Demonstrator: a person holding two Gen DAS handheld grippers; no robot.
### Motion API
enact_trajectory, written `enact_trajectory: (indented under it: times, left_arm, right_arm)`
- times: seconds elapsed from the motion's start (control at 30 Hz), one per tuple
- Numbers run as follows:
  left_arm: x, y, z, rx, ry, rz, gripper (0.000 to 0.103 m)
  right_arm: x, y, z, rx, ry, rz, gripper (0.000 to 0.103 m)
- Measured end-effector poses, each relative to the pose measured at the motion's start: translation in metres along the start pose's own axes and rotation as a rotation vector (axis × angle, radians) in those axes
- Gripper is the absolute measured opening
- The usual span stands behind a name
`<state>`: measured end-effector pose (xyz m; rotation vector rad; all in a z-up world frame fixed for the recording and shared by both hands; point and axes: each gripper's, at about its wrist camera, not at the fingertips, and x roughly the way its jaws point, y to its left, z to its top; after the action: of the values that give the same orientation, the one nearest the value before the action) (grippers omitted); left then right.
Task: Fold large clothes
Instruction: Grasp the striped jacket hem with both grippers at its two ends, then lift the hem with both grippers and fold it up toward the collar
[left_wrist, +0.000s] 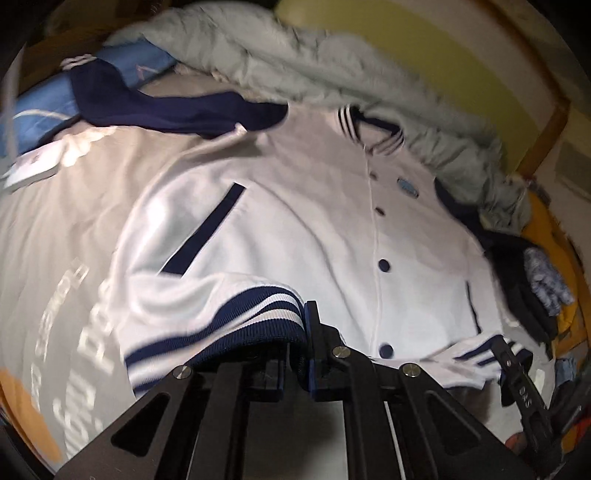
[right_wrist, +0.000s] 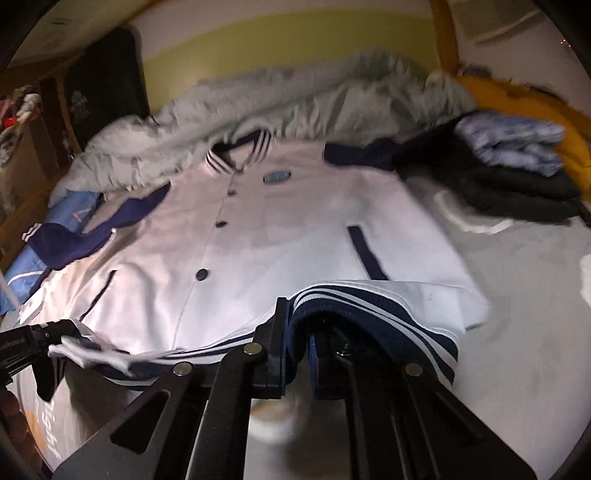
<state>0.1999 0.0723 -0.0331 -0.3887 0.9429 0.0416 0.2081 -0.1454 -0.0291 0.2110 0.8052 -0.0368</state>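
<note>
A white varsity jacket (left_wrist: 303, 206) with navy sleeves, navy buttons and a striped collar lies front-up on a grey bed sheet; it also shows in the right wrist view (right_wrist: 280, 229). My left gripper (left_wrist: 299, 354) is shut on the jacket's navy-and-white striped hem (left_wrist: 221, 325) at its left corner, lifted off the sheet. My right gripper (right_wrist: 295, 354) is shut on the striped hem (right_wrist: 388, 314) at the right corner. Each gripper shows in the other's view: the right gripper (left_wrist: 513, 365) and the left gripper (right_wrist: 40, 339), both pinching hem.
A grey puffy coat (left_wrist: 332, 62) is heaped behind the collar. Blue fabric (left_wrist: 44, 107) lies at the left. A stack of dark and pale-blue clothes (right_wrist: 517, 162) on yellow fabric (right_wrist: 535, 103) sits at the right. The grey printed sheet (left_wrist: 55, 258) surrounds the jacket.
</note>
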Motion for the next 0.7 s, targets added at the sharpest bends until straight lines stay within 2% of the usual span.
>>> enact_trajectory:
  times: [0.1, 0.2, 0.27, 0.33, 0.4, 0.43, 0.47, 0.5, 0.57, 0.63, 0.7]
  left_arm:
    - [0.04, 0.0, 0.022, 0.011, 0.13, 0.023, 0.01]
    - [0.063, -0.001, 0.034, 0.047, 0.201, 0.015, 0.011]
    - [0.065, -0.006, 0.035, 0.115, 0.204, 0.011, 0.011]
    - [0.059, -0.013, 0.029, 0.221, 0.189, 0.013, 0.014]
    - [0.045, -0.017, 0.019, 0.314, 0.16, -0.002, 0.025]
    - [0.037, -0.017, 0.015, 0.343, 0.148, -0.027, 0.03]
    - [0.03, -0.018, 0.013, 0.363, 0.139, -0.071, 0.043]
    - [0.025, -0.016, 0.013, 0.371, 0.138, -0.109, 0.055]
    - [0.018, -0.017, 0.014, 0.371, 0.14, -0.177, 0.07]
    - [0.014, -0.021, 0.018, 0.349, 0.152, -0.204, 0.074]
    - [0.015, -0.026, 0.025, 0.319, 0.204, -0.19, 0.079]
  right_arm:
    - [0.044, 0.0, 0.017, -0.009, 0.136, 0.025, 0.009]
    - [0.069, 0.0, 0.027, -0.031, 0.209, 0.053, 0.013]
    - [0.074, -0.001, 0.029, -0.068, 0.242, 0.08, 0.017]
    - [0.071, -0.003, 0.03, -0.099, 0.255, 0.13, 0.028]
    - [0.059, -0.007, 0.026, -0.132, 0.25, 0.202, 0.055]
    - [0.051, -0.009, 0.025, -0.144, 0.237, 0.23, 0.061]
    - [0.045, -0.011, 0.024, -0.153, 0.229, 0.253, 0.069]
    - [0.04, -0.013, 0.023, -0.157, 0.227, 0.273, 0.072]
    - [0.033, -0.014, 0.027, -0.153, 0.223, 0.297, 0.075]
    - [0.026, -0.014, 0.033, -0.144, 0.21, 0.308, 0.08]
    - [0.016, -0.013, 0.04, -0.144, 0.19, 0.304, 0.086]
